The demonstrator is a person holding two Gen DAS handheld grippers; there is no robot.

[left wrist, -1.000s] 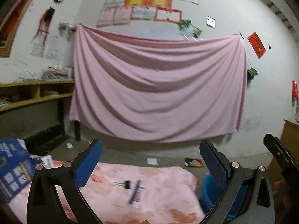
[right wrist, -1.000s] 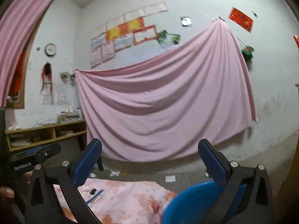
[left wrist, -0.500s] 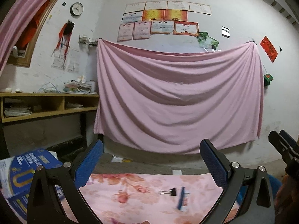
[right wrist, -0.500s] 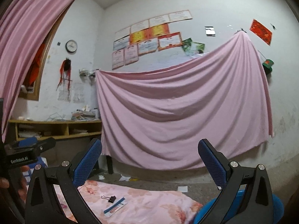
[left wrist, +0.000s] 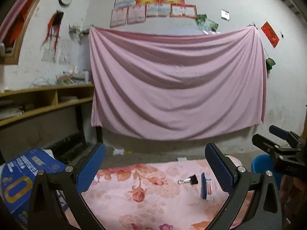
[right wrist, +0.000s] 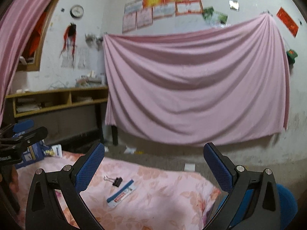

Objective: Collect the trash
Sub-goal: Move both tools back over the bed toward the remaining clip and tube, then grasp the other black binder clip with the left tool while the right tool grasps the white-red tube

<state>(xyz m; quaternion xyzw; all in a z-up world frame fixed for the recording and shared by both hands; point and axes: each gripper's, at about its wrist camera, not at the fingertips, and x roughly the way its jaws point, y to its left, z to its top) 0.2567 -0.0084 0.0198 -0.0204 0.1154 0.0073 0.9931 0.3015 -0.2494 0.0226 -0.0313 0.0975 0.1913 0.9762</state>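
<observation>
Home bedroom: floral bedspread, wall certificates

Black metal binder clip with silver wire handles lies on its side on pink floral cloth. Just beside it, apart: flat blue-white-red paper packet, lying flat. Blue round plastic bin off cloth's right edge.

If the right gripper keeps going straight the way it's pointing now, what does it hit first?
Probably the pink sheet hung on the far wall. The right gripper, jaws open, aims above the floral cloth, binder clip and blue-and-white packet, so it likely passes over them. Depth is uncertain.
</observation>
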